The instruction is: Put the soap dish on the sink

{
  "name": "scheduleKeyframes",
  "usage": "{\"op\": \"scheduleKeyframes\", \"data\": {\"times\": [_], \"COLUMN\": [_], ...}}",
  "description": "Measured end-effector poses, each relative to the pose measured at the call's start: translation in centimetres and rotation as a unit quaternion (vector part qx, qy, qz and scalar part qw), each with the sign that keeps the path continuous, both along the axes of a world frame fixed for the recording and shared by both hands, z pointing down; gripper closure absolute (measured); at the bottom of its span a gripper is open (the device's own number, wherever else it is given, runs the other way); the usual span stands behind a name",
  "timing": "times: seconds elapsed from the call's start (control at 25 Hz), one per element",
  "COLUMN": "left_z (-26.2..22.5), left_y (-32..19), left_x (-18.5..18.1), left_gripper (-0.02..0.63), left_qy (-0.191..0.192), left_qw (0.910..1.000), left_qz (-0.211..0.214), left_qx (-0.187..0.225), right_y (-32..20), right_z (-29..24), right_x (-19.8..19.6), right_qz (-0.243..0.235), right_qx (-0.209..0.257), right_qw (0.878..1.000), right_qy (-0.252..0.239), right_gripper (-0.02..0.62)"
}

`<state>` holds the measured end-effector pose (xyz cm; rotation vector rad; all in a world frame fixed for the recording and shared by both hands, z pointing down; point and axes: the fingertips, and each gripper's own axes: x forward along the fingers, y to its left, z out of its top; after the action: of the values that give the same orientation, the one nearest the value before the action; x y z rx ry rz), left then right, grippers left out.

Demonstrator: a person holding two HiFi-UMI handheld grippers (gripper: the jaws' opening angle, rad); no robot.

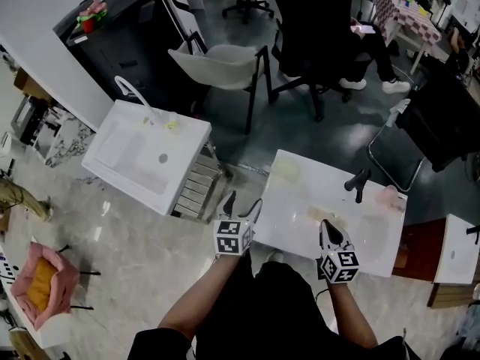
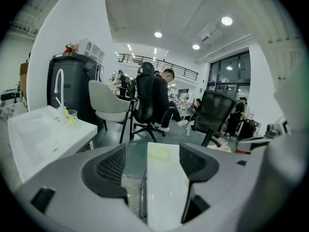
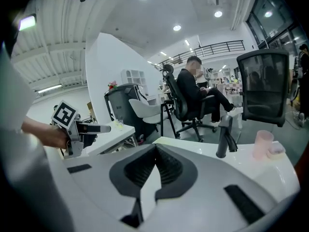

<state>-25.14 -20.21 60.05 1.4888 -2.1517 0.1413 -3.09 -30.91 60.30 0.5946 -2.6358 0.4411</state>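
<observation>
A pale yellow-green soap dish (image 1: 286,169) lies flat on the far left corner of the near white sink (image 1: 300,201). In the left gripper view the soap dish (image 2: 163,152) shows ahead between the jaws, well beyond them. My left gripper (image 1: 241,205) is open at the sink's left front edge, holding nothing. My right gripper (image 1: 326,225) is shut and empty over the front of the basin. A tan patch (image 1: 328,216) lies just ahead of its tips; I cannot tell what it is. In its own view the right gripper (image 3: 154,151) has its jaws meeting.
A black faucet (image 1: 358,183) and a pink cup (image 1: 388,196) stand at the near sink's far right. A second white sink (image 1: 127,163) with a curved faucet (image 1: 132,90) is to the left. A pale chair (image 1: 221,66), a seated person (image 1: 330,21) and a pink basket (image 1: 43,283) are around.
</observation>
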Motion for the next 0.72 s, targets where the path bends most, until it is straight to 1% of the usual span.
{"op": "scheduleKeyframes", "data": {"times": [0.16, 0.28, 0.36, 0.44, 0.56, 0.64, 0.72], "left_z": [-1.5, -3.4, -4.7, -5.9, -8.0, -9.5, -10.8], "left_y": [2.6, 4.5, 5.9, 7.5, 10.1, 12.0, 14.1], "left_x": [0.7, 0.4, 0.0, -0.2, -1.2, -2.0, -2.5], "left_gripper": [0.282, 0.282, 0.282, 0.282, 0.282, 0.284, 0.283], "left_qy": [-0.026, -0.04, -0.043, -0.044, -0.054, -0.065, -0.07], "left_qw": [0.9996, 0.9989, 0.9984, 0.9976, 0.9958, 0.9944, 0.9926], "left_qz": [-0.005, -0.012, -0.016, -0.021, -0.02, -0.013, -0.007], "left_qx": [0.005, 0.02, 0.033, 0.049, 0.072, 0.083, 0.099], "right_y": [0.7, 0.1, 0.2, 0.9, 2.7, 4.5, 6.8], "right_z": [0.3, -0.3, -0.8, -1.2, -2.5, -3.8, -5.2], "right_x": [0.6, 1.9, 2.9, 3.5, 3.2, 2.4, 1.5], "right_qz": [0.0, 0.03, 0.053, 0.065, 0.081, 0.093, 0.094], "right_qx": [0.003, 0.024, 0.034, 0.04, 0.047, 0.044, 0.048], "right_qw": [1.0, 0.999, 0.998, 0.997, 0.995, 0.995, 0.994], "right_qy": [0.007, 0.012, 0.016, 0.019, 0.017, 0.01, 0.001], "right_gripper": [0.598, 0.598, 0.598, 0.598, 0.598, 0.598, 0.598]}}
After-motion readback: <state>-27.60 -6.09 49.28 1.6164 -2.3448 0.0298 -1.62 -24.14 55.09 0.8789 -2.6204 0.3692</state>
